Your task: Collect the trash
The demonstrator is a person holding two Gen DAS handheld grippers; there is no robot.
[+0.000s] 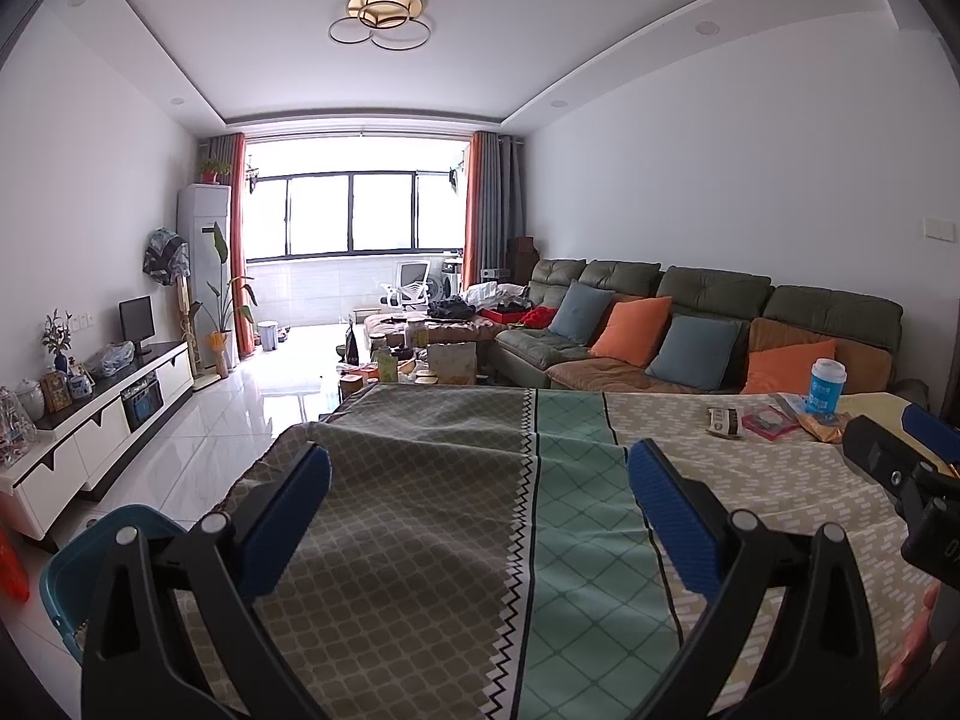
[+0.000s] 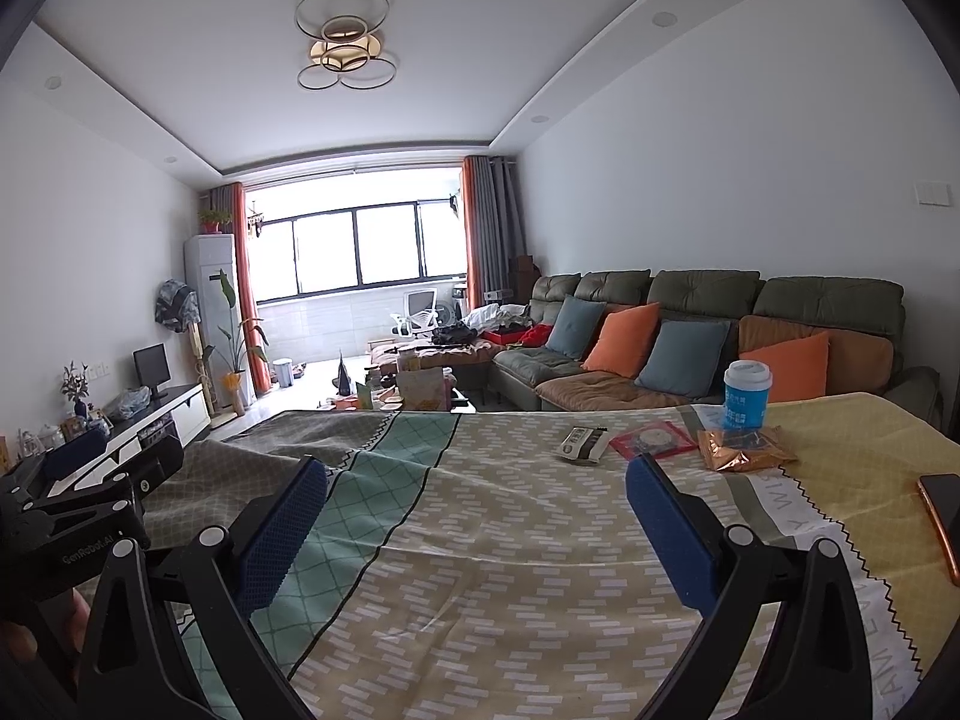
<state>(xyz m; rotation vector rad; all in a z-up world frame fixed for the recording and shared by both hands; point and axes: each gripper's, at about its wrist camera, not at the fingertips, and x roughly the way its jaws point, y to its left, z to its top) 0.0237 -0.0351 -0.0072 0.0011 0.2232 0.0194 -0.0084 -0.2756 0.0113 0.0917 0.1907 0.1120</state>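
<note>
Trash lies at the far right of the patterned tablecloth (image 2: 492, 516): a blue-and-white paper cup (image 2: 746, 393) standing upright, a crumpled orange wrapper (image 2: 744, 450), a red flat packet (image 2: 651, 439) and a black-and-white wrapper (image 2: 581, 444). The left wrist view shows the same cup (image 1: 827, 385), orange wrapper (image 1: 825, 426), red packet (image 1: 768, 422) and black-and-white wrapper (image 1: 726, 422). My right gripper (image 2: 477, 534) is open and holds nothing, well short of the trash. My left gripper (image 1: 480, 525) is open and holds nothing, over the cloth's left half. A teal bin (image 1: 90, 558) sits low beside the table's left corner.
A phone (image 2: 942, 516) lies at the table's right edge. Behind the table stand a green sofa (image 2: 708, 336) with orange and blue cushions and a cluttered coffee table (image 1: 414, 360). A white TV cabinet (image 1: 108, 414) lines the left wall, with tiled floor (image 1: 240, 414) between.
</note>
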